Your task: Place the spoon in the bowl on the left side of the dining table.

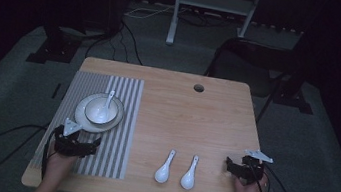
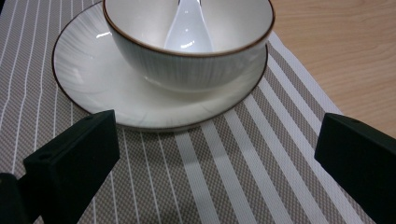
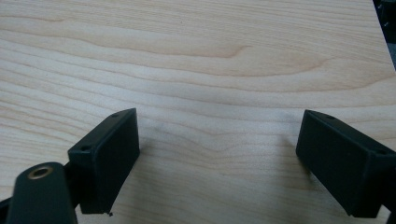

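Note:
A white bowl (image 1: pixel 101 110) (image 2: pixel 196 70) stands on a white plate (image 1: pixel 80 117) (image 2: pixel 93 79) on a striped placemat (image 1: pixel 124 120) (image 2: pixel 224 177) at the table's left. A white spoon (image 1: pixel 109 98) (image 2: pixel 189 28) rests inside the bowl. Two more white spoons (image 1: pixel 164 168) (image 1: pixel 189 173) lie side by side on bare wood near the front edge. My left gripper (image 1: pixel 77 140) (image 2: pixel 215 140) is open on the placemat just short of the plate, with nothing between its jaws. My right gripper (image 1: pixel 244 165) (image 3: pixel 217 135) is open over bare wood at the front right, also holding nothing.
The wooden table (image 1: pixel 190 119) (image 3: pixel 196 60) has a round hole (image 1: pixel 199 87) near its far edge. Beyond it are a dark chair (image 1: pixel 259 58), a white stand (image 1: pixel 212 3) and cables on the grey floor. Each hand sits at the table's near edge.

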`<action>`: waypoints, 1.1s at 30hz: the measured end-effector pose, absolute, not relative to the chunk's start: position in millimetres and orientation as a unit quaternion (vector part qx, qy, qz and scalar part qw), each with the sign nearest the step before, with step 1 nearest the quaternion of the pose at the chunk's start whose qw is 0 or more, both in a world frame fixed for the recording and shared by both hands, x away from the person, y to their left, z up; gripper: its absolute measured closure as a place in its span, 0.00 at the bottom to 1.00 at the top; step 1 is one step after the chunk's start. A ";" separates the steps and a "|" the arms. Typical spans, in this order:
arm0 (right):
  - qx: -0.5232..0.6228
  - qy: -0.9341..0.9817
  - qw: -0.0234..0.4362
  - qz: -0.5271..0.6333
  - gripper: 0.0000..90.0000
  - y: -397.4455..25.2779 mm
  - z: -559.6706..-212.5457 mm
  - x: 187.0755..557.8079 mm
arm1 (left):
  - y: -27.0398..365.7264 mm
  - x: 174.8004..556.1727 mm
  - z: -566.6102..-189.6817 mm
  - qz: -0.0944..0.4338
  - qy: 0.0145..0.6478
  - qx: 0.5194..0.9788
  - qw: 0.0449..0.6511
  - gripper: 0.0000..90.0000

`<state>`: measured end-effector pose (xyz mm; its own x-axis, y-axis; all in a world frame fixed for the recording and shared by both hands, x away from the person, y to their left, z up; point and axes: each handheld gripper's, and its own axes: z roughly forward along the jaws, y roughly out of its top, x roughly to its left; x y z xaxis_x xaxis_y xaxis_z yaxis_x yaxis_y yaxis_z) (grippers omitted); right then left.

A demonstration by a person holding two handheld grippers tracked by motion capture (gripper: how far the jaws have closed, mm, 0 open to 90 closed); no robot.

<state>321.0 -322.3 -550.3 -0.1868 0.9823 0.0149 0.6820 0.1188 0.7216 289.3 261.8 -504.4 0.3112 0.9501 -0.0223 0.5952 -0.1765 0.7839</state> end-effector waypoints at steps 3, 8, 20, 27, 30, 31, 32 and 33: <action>0.589 0.707 0.245 0.307 0.14 -322.3 -550.3 321.0 | 263.4 285.5 -506.3 0.249 0.529 0.728 0.357 0.00; 0.589 0.707 0.245 0.306 0.14 -322.3 -550.3 321.0 | 271.4 276.6 -513.5 0.253 0.525 0.727 0.362 0.00; 0.589 0.707 0.245 0.306 0.14 -322.3 -550.3 321.0 | 290.7 254.2 -521.1 0.253 0.535 0.716 0.371 0.00; 0.589 0.706 0.245 0.306 0.14 -322.2 -550.3 321.0 | 302.8 243.3 -526.7 0.252 0.540 0.710 0.373 0.00; 0.589 0.707 0.245 0.306 0.14 -322.3 -550.3 321.0 | 307.5 240.2 -527.5 0.257 0.543 0.708 0.372 0.00; 0.589 0.707 0.245 0.306 0.14 -322.3 -550.3 321.0 | 309.8 239.0 -527.9 0.260 0.544 0.707 0.369 0.00; 0.589 0.707 0.245 0.306 0.14 -322.3 -550.3 321.0 | 311.3 238.3 -528.3 0.262 0.545 0.707 0.367 0.00; 0.589 0.707 0.245 0.306 0.14 -322.3 -550.3 321.0 | 313.1 237.1 -528.7 0.264 0.547 0.706 0.365 0.00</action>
